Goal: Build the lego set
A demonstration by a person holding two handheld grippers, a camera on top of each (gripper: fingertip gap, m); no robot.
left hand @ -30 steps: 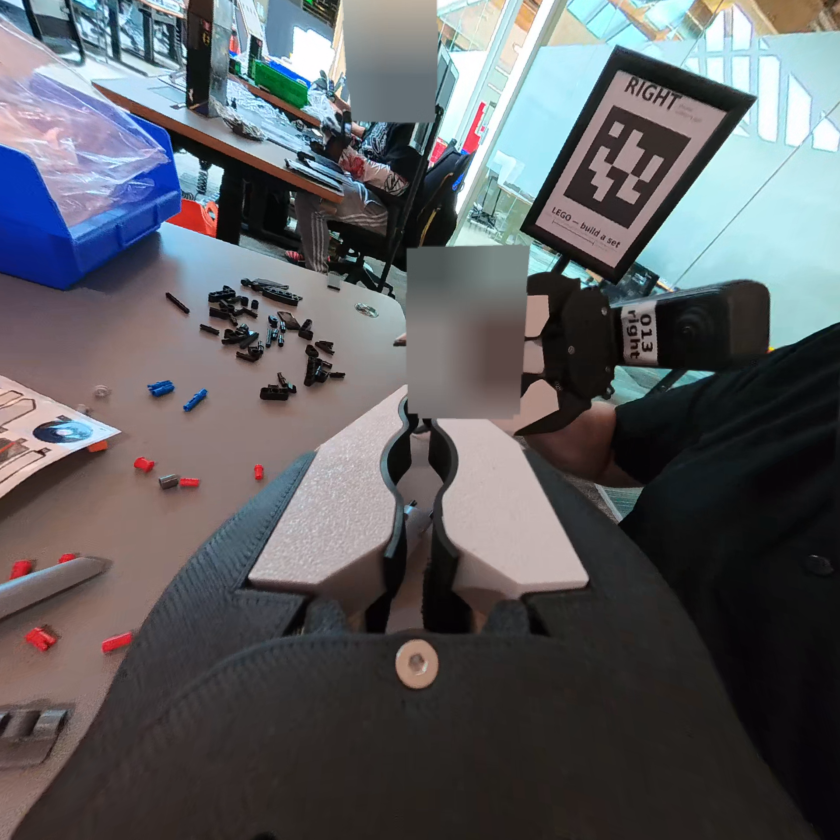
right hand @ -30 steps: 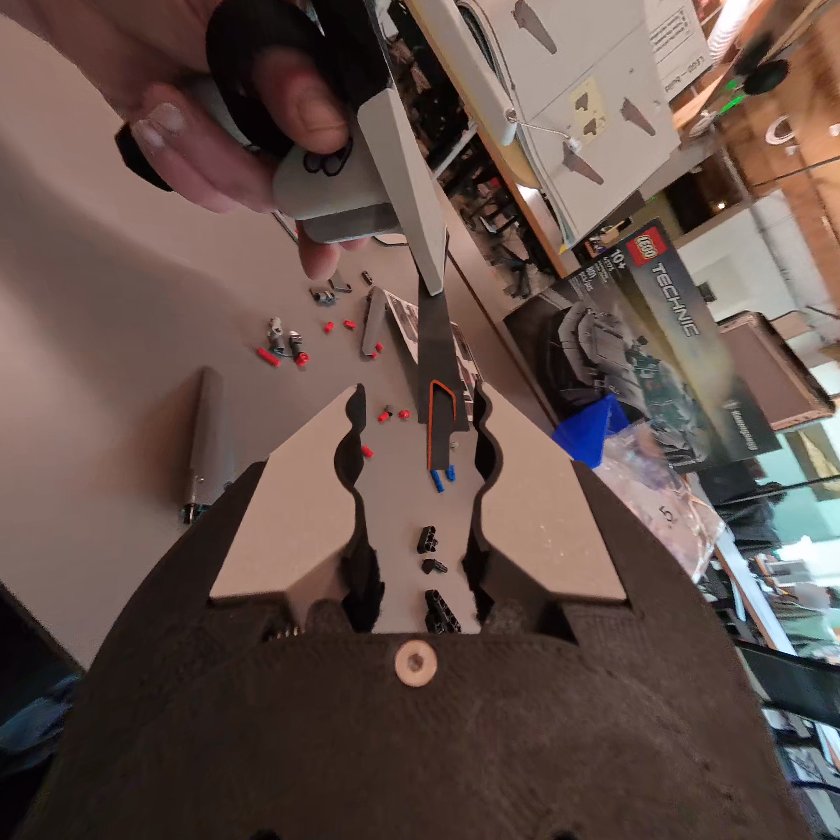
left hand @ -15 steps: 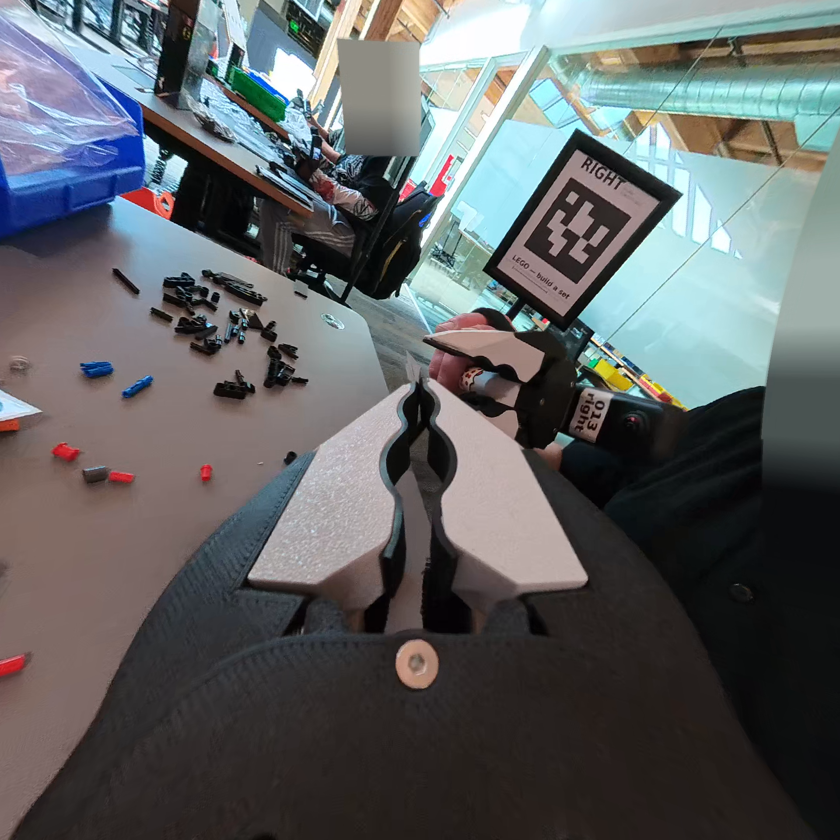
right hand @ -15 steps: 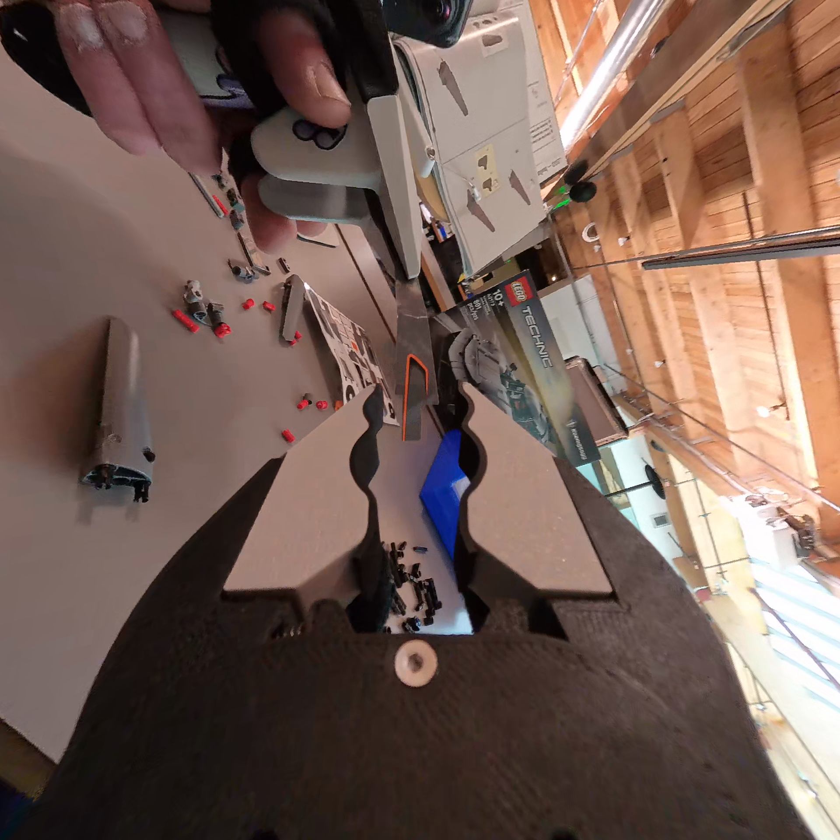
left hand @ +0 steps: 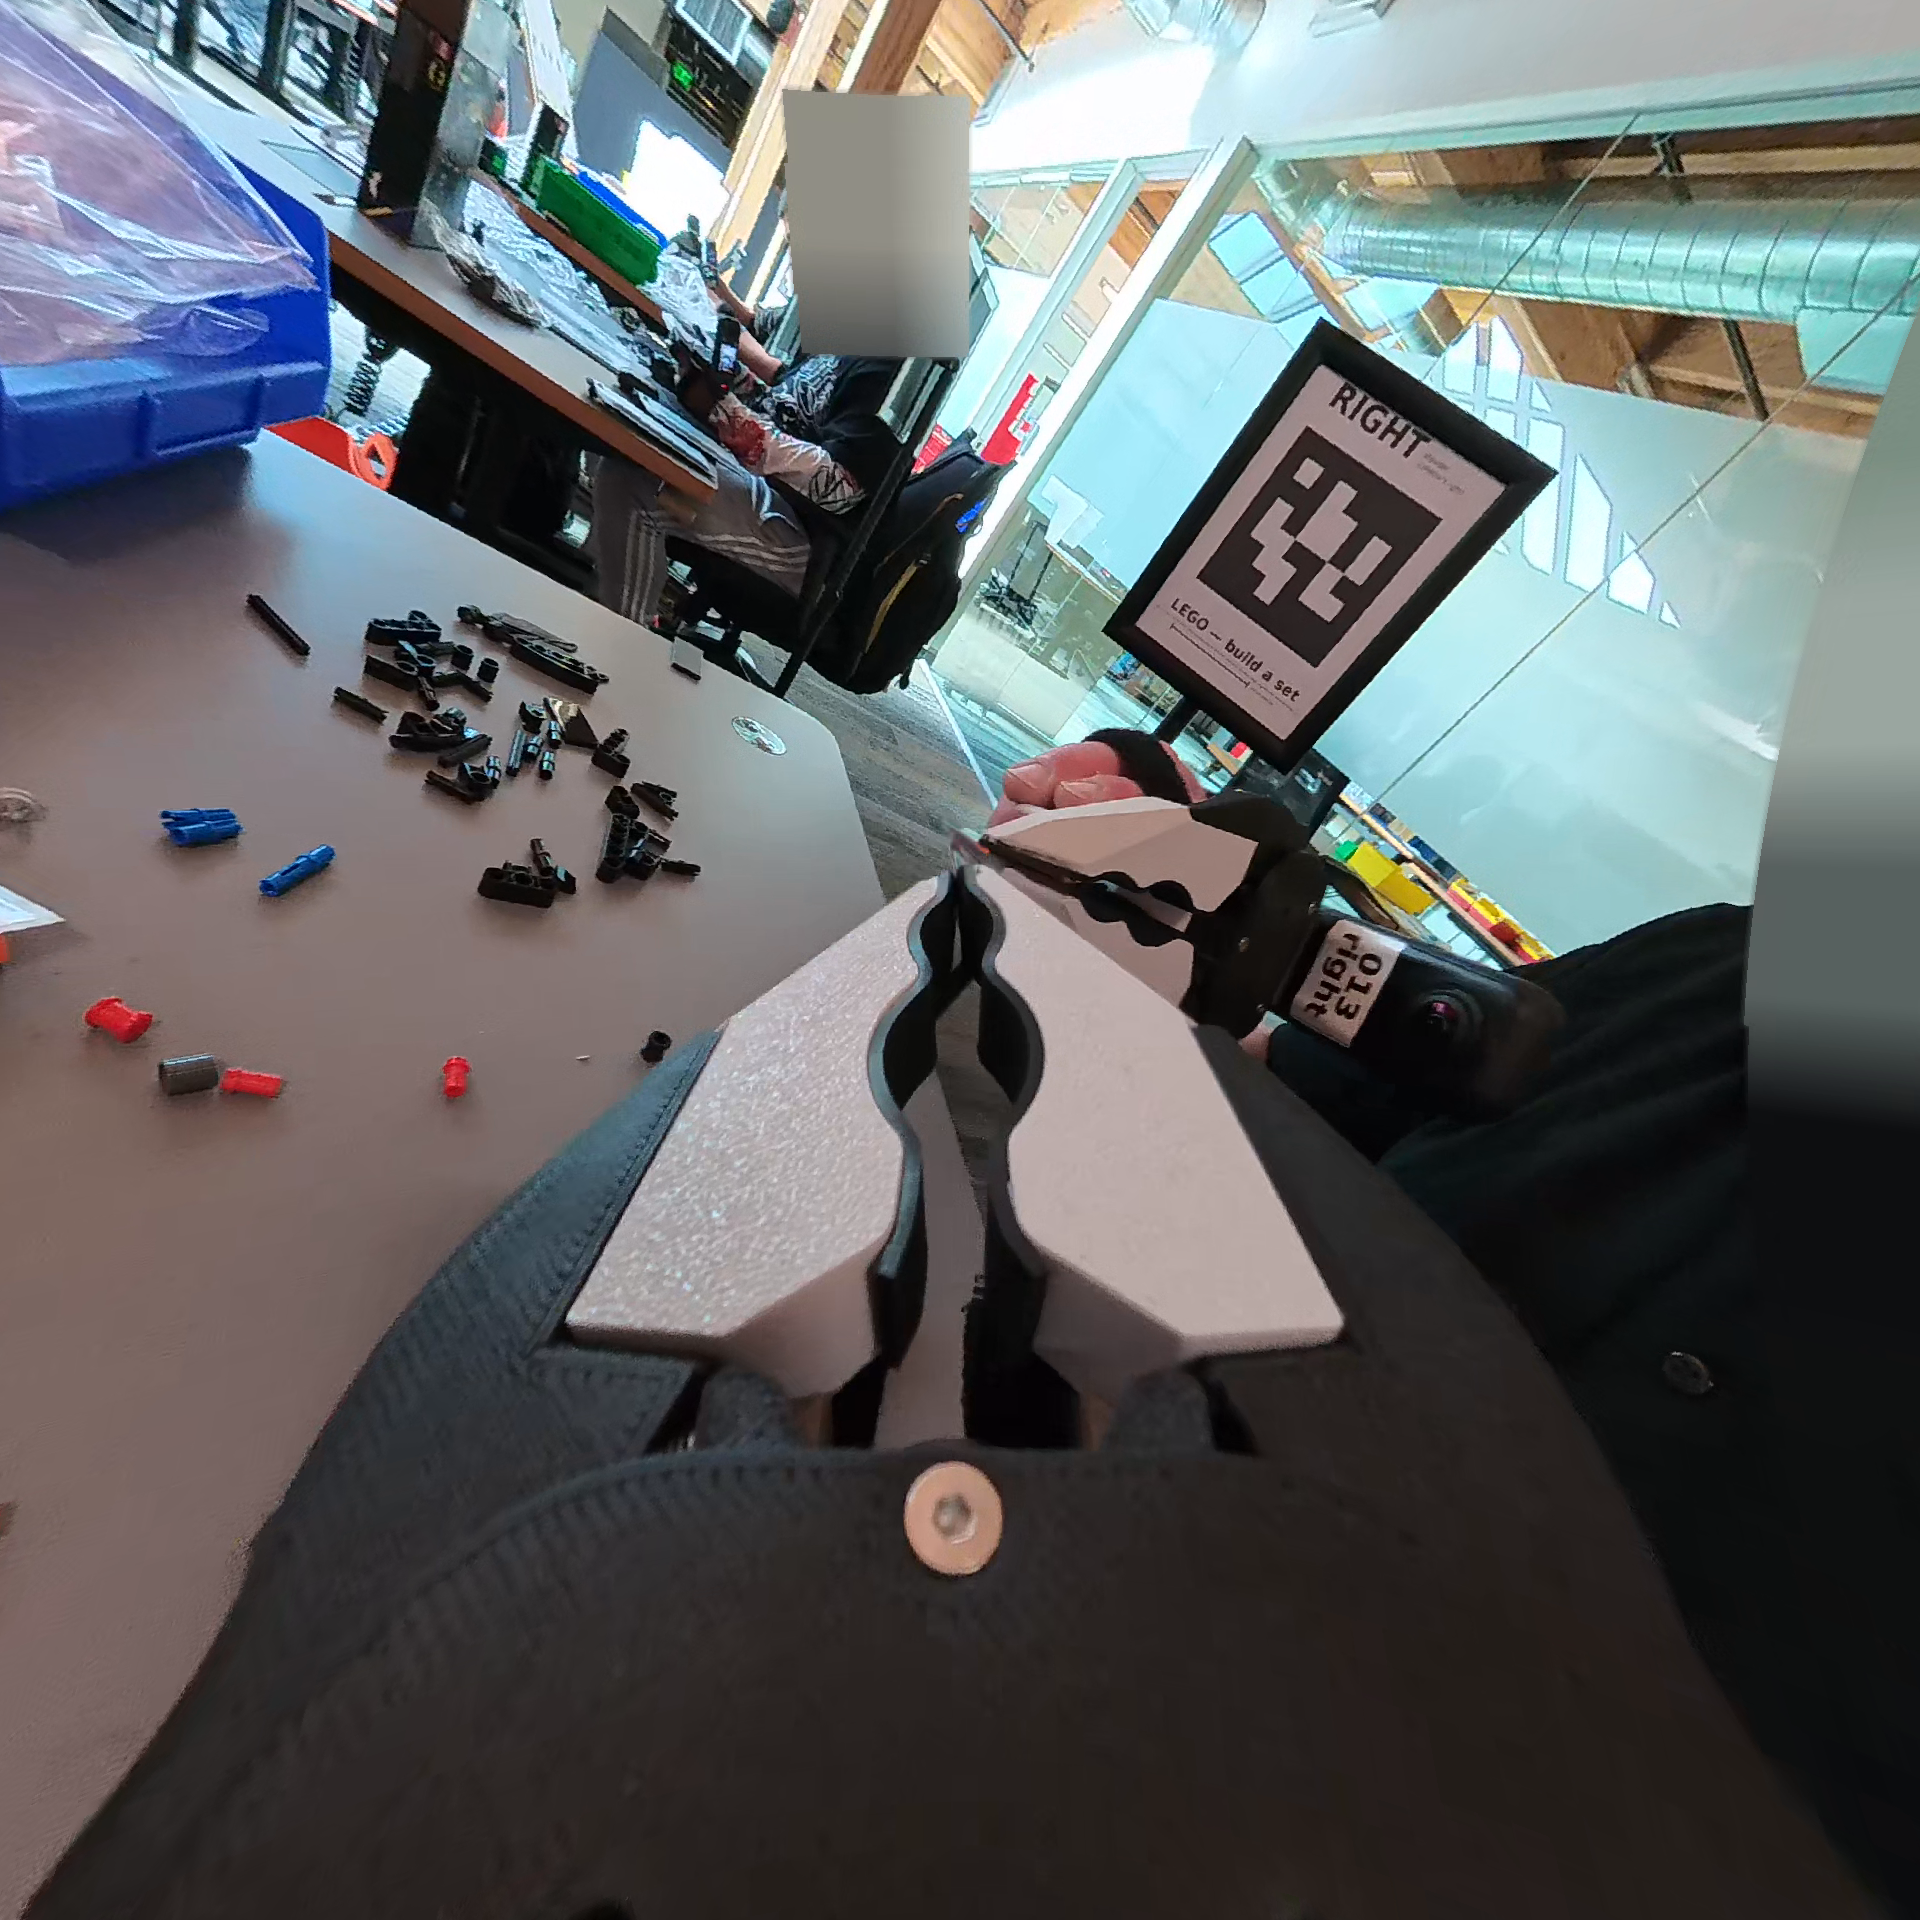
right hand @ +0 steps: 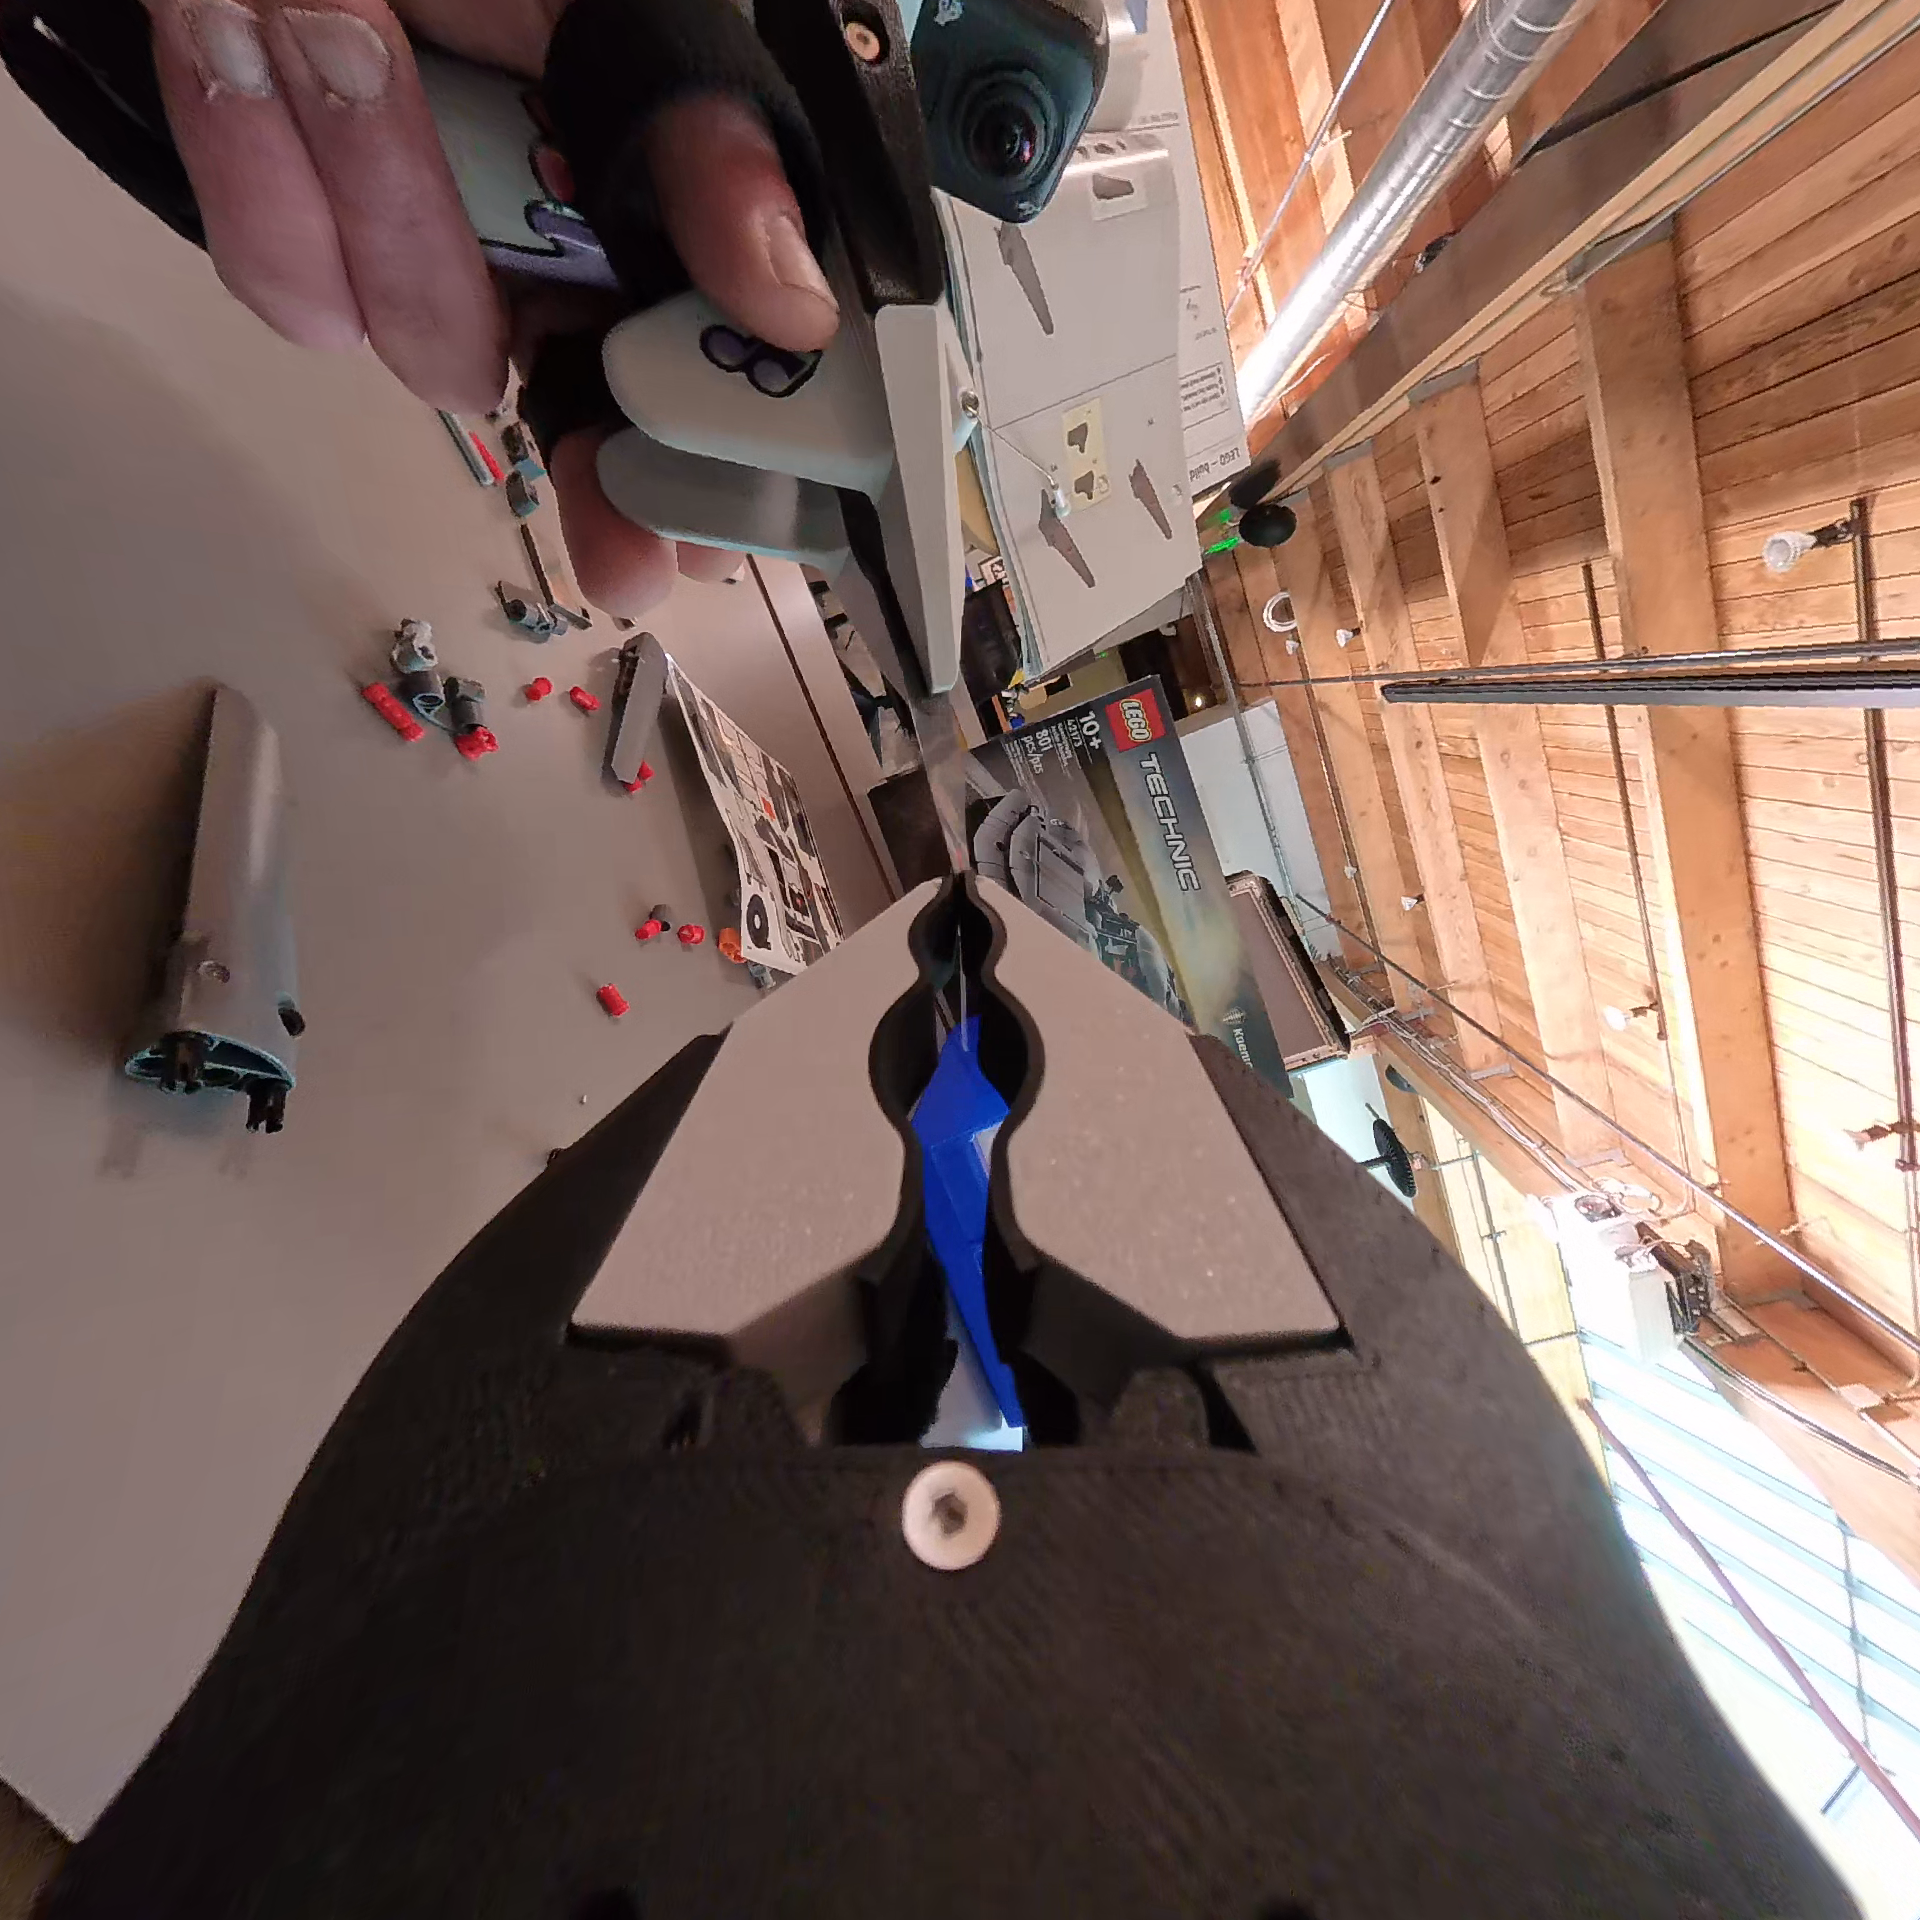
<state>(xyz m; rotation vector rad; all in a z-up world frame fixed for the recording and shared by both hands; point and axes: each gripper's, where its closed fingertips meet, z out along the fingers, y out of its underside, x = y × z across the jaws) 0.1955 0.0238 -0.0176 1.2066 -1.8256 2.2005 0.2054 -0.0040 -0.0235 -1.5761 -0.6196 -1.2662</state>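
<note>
step: sticker (right hand: pixel 948 800) handover in mid-air, judged
left gripper (left hand: pixel 961 894): pinched on sticker's top end
right gripper (right hand: pixel 958 896): pinched on its lower end
next: probably one side releases, then apply to grey panel (right hand: pixel 231 894) on table (right hand: pixel 436 1039)

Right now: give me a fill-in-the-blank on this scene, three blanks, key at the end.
1. The left gripper and right gripper both pinch one thin strip, fingers ____.
2. The bin holding the plastic bag is coloured ____.
3. The long gray panel lies on the ____.
Missing words: shut; blue; table.
</note>
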